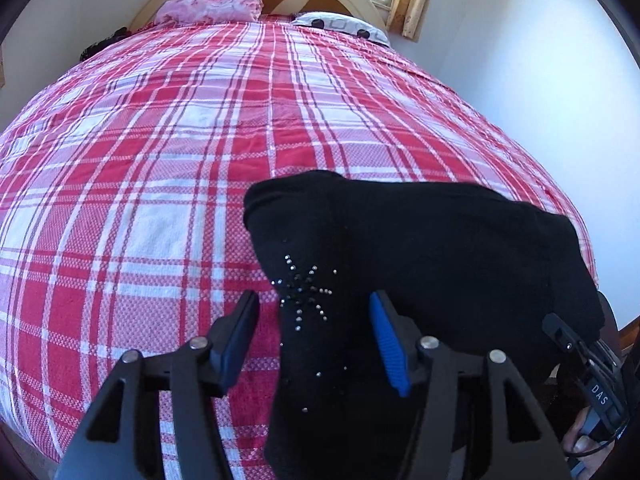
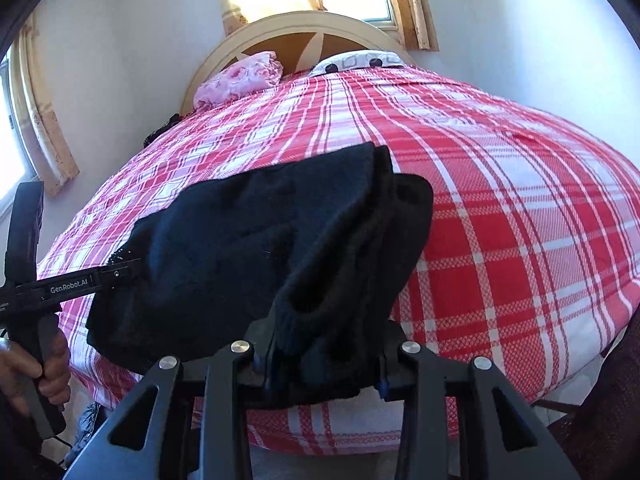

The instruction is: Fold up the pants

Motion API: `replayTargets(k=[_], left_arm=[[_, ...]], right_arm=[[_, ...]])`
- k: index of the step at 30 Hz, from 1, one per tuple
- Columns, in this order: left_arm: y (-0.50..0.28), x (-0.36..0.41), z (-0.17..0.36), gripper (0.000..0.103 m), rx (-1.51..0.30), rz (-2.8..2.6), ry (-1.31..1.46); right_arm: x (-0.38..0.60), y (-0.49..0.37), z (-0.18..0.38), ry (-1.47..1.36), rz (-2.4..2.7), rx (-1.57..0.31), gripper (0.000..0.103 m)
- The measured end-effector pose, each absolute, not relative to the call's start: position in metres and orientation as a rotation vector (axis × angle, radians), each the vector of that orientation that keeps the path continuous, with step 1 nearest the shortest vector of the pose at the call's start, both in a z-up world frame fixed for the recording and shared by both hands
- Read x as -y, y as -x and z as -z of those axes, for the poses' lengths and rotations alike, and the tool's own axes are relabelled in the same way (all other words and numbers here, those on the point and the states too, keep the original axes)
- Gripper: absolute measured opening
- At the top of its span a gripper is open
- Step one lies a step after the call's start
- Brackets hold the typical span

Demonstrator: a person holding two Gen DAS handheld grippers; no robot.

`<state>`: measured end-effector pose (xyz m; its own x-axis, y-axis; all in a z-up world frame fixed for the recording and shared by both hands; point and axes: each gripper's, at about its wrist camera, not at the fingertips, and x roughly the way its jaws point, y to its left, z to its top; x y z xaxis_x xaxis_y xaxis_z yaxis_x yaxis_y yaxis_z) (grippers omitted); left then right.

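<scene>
Left wrist view looks up a bed (image 1: 160, 140) covered in a red and white plaid spread, with a pink floral pillow (image 1: 212, 2) and a white patterned pillow (image 1: 344, 26) at the curved headboard. Black pants (image 1: 400, 248) lie near the foot of the bed, already gathered into a thick, several-layered bundle rather than spread out flat, so folding appears well under way; whether another fold is left, or only smoothing and squaring of the edges, cannot be told from here. A rhinestone star decoration (image 1: 306, 292) sits on the top layer. The left gripper (image 1: 314, 336) hovers with its jaws about half open, one finger over the bare spread and the blue-padded one over the cloth; the bundle's edge and the star lie between them, unpinched. In the right wrist view the right gripper (image 2: 320, 364) sits at the near corner of the pants (image 2: 260, 240), jaws narrowed onto a thick wad of black cloth, apparently gripping it. A person's hand (image 2: 24, 364) holds the left gripper's handle at the far left.
</scene>
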<state>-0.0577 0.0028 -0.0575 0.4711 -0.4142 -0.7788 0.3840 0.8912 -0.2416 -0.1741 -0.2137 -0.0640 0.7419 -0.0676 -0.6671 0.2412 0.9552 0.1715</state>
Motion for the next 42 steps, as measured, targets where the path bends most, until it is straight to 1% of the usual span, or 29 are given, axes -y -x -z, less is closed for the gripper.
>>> replayTargets(k=[6, 7, 8, 9, 10, 12, 15, 20, 25, 29, 42], left_arm=[[0.058, 0.007, 0.062, 0.059, -0.982, 0.505, 0.033], [0.059, 0.009, 0.062, 0.056, -0.977, 0.512, 0.031], [0.060, 0.011, 0.061, 0.044, -0.977, 0.528, 0.034], [0.061, 0.013, 0.061, 0.038, -0.977, 0.543, 0.035], [0.063, 0.015, 0.059, 0.036, -0.965, 0.539, 0.016], [0.064, 0.018, 0.056, 0.025, -0.948, 0.539, -0.010], [0.062, 0.013, 0.053, 0.019, -0.943, 0.552, 0.025], [0.062, 0.007, 0.043, 0.018, -0.920, 0.577, 0.058], [0.062, -0.003, 0.023, 0.018, -0.841, 0.555, 0.054], [0.053, -0.017, 0.017, 0.016, -0.820, 0.509, 0.062], [0.021, -0.095, 0.008, 0.016, -0.746, 0.259, 0.106]], right_arm=[[0.220, 0.175, 0.072, -0.291, 0.165, -0.717, 0.037], [0.220, 0.175, 0.073, -0.298, 0.164, -0.716, 0.037], [0.221, 0.176, 0.073, -0.302, 0.162, -0.715, 0.037], [0.221, 0.176, 0.073, -0.303, 0.162, -0.715, 0.037], [0.221, 0.176, 0.074, -0.304, 0.161, -0.715, 0.037], [0.221, 0.177, 0.074, -0.309, 0.162, -0.715, 0.037], [0.222, 0.176, 0.073, -0.311, 0.163, -0.719, 0.037], [0.214, 0.174, 0.059, -0.250, 0.162, -0.718, 0.037], [0.202, 0.171, 0.039, -0.214, 0.137, -0.683, 0.037], [0.187, 0.162, 0.028, -0.181, 0.095, -0.661, 0.037], [0.108, 0.090, 0.003, -0.056, -0.121, -0.592, 0.037]])
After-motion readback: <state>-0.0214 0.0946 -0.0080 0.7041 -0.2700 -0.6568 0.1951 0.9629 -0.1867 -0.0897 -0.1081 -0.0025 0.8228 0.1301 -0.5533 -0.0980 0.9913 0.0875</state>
